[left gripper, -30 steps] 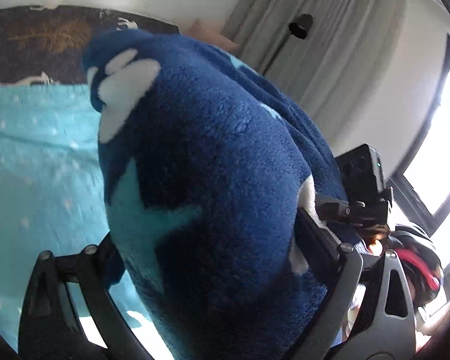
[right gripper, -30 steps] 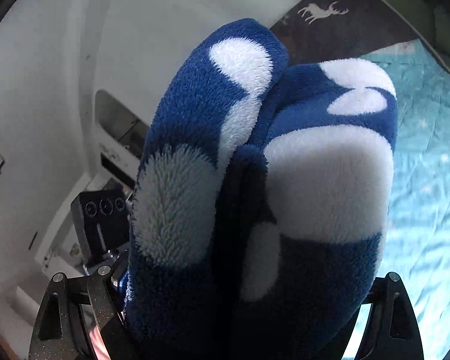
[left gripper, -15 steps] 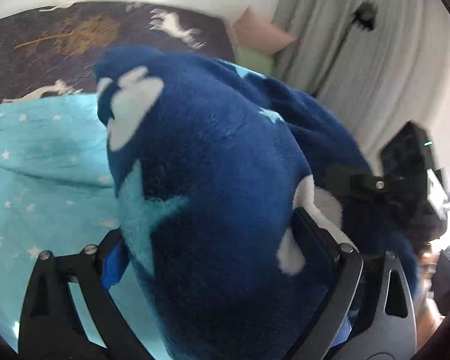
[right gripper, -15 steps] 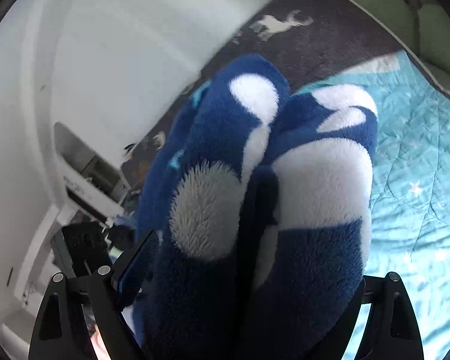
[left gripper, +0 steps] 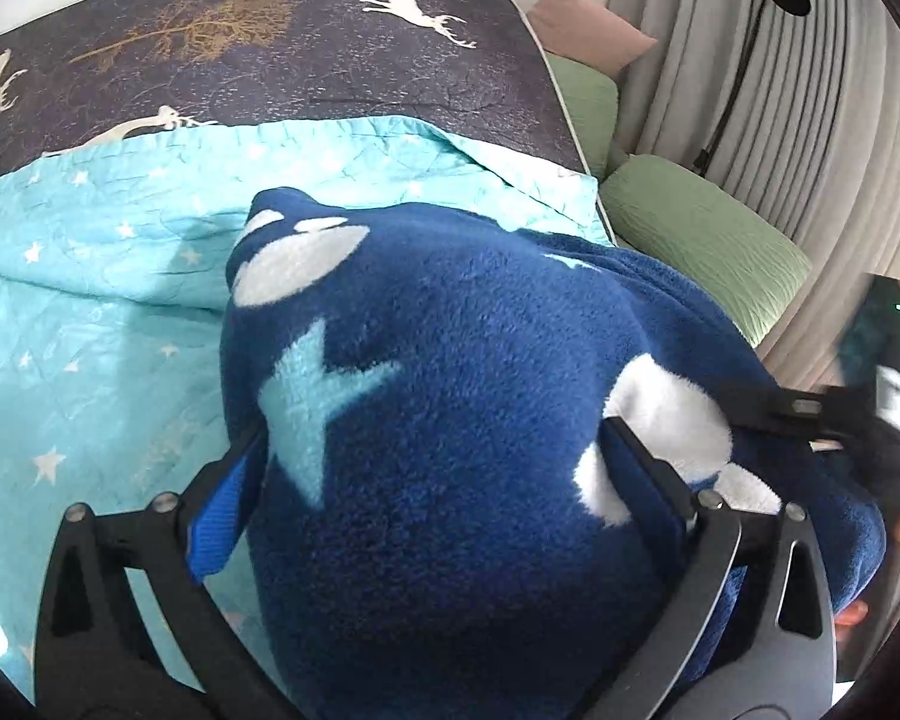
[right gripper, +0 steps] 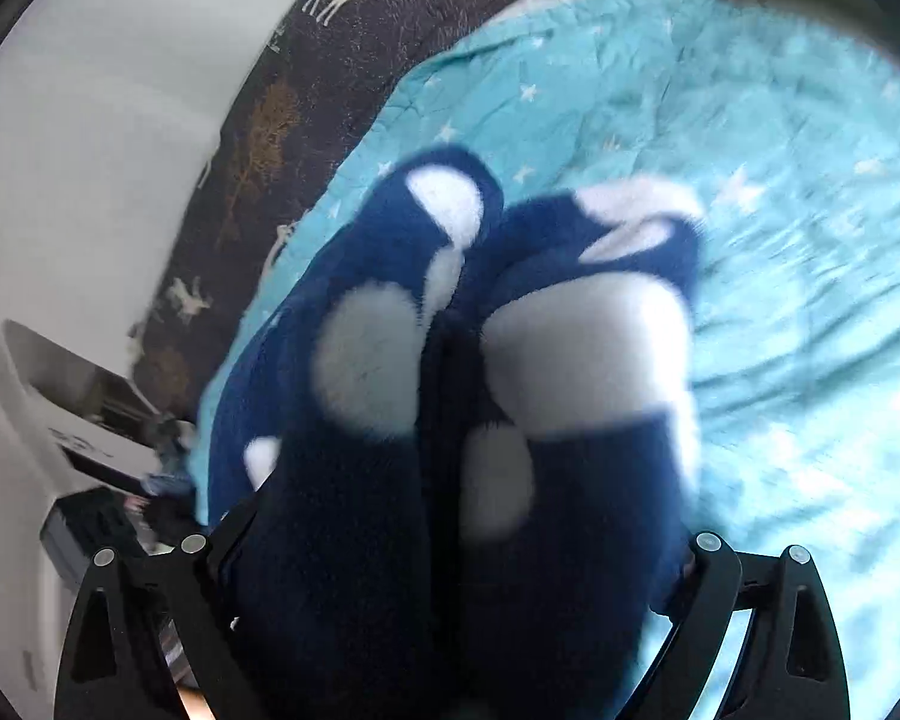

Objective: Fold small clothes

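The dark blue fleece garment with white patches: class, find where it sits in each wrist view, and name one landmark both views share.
Left wrist view: the dark blue fleece garment fills the centre and lower half, bunched between the left tongs.
Right wrist view: the same garment fills the centre and bottom, in two folds, between the right tongs.
Shared landmark: the turquoise star-print quilt under it.

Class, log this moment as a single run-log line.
stage: lowering | left gripper: opening, fleece between | right gripper: opening, fleece between | below: quilt
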### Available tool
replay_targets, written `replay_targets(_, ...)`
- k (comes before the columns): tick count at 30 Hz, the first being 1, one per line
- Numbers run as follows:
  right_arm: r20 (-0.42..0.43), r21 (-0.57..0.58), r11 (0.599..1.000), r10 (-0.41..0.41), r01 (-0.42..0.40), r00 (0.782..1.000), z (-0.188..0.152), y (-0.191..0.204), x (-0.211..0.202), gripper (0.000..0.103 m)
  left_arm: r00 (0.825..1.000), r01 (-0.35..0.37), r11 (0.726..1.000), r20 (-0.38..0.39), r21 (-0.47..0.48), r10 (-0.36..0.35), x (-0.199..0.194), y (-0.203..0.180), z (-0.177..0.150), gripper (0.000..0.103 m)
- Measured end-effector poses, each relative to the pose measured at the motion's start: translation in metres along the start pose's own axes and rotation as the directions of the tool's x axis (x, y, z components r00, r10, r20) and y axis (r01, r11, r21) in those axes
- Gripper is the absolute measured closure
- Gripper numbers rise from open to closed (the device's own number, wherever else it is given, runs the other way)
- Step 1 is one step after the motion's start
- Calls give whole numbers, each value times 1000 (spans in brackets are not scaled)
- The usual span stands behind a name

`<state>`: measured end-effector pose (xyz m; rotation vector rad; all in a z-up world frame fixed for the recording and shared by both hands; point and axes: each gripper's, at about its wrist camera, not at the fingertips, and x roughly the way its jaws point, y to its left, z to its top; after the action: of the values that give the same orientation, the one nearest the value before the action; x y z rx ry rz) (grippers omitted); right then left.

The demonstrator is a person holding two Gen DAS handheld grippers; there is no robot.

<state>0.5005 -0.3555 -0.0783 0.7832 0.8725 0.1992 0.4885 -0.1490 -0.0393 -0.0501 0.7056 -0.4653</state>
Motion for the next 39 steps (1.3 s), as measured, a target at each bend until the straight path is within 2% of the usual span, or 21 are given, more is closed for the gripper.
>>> replay_targets(3, 110, 15, 1000, 5, -7, 994, -14, -10, -44, 5, 1000, -27, 998, -11, -54, 26, -9, 4, 3, 0)
replay_targets(6, 165, 17, 1000, 14, -17, 986, -50, -12, -95, 5, 1000, -21, 998, -4, -51, 21, -37, -4, 6, 1)
replay_targets(8, 210, -33, 998, -42, 51, 977, -78, -3, -122, 5, 999, -32, 999, 22, 2, 32, -73, -21, 1, 1)
replay_targets(12, 271, -121, 974, -152, 191, 950, -144, 15, -176, 5, 997, -75, 987, 23, 141, 73, -142, -63, -20, 1)
replay_targets(15, 350, -200, 954, -143, 223, 926, -181, 44, -210, 5, 993, -116, 978, 52, 174, 108, -188, -82, -38, 1)
replay_targets(16, 369, -226, 948, -131, 226, 920, -204, 47, -224, 5, 992, -119, 979, 60, 167, 110, -208, -88, -47, 1)
replay_targets(19, 430, -305, 916, -112, 261, 896, -222, 91, -244, 4, 991, -125, 981, 63, 148, 116, -246, -99, -63, 1)
replay_targets(23, 498, -372, 836, -187, 404, 847, -265, 134, -261, 3, 985, -158, 979, 90, 127, 147, -293, -107, -85, 1)
replay_targets(24, 506, -374, 829, -194, 416, 841, -274, 138, -265, 3, 982, -175, 977, 99, 125, 163, -303, -109, -91, 1)
replay_targets(26, 509, -365, 829, -202, 423, 837, -291, 147, -276, 3, 977, -196, 973, 112, 121, 183, -318, -112, -101, 1)
replay_targets(30, 505, -336, 846, -208, 413, 837, -311, 150, -294, 2, 983, -171, 980, 78, 100, 164, -335, -117, -122, 1)
replay_targets(34, 527, -331, 826, -239, 456, 815, -324, 154, -305, 1, 984, -170, 981, 76, 89, 164, -350, -121, -142, 1)
replay_targets(39, 472, -329, 858, -211, 394, 856, -333, 152, -311, 1, 988, -142, 983, 73, 113, 134, -364, -127, -159, 1)
